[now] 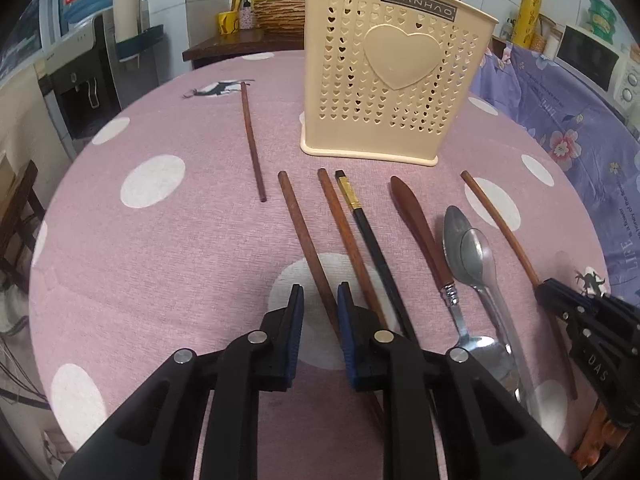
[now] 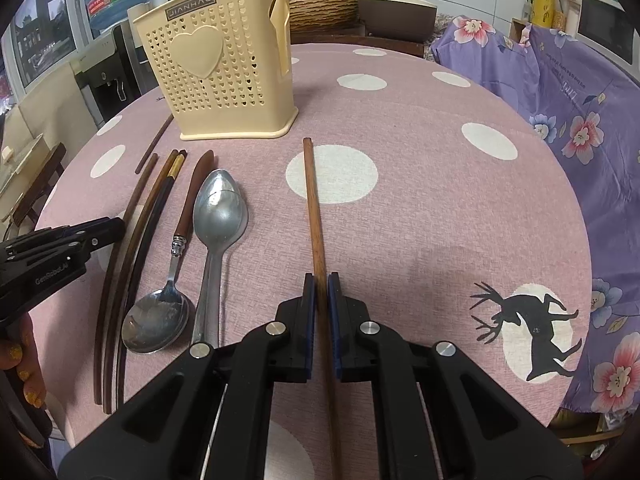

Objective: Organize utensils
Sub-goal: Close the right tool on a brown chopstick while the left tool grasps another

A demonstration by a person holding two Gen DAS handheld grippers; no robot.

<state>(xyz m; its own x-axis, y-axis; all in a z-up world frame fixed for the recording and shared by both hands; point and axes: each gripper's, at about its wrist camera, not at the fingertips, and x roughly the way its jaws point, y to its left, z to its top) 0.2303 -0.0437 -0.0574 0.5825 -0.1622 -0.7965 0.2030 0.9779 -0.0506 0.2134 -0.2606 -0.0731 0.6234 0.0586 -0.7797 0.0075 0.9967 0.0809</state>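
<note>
A cream perforated utensil holder stands on the pink dotted tablecloth; it also shows in the right wrist view. In front of it lie several brown chopsticks, a black chopstick, a wooden-handled spoon and a large steel spoon. My left gripper is open, its jaws astride a brown chopstick on the cloth. My right gripper is shut on another brown chopstick that points toward the holder. A thin chopstick lies apart at the left.
The round table drops off at its edges. A purple floral cloth covers furniture at the right. A water dispenser stands at the left. A wicker basket and a cooker sit behind the table.
</note>
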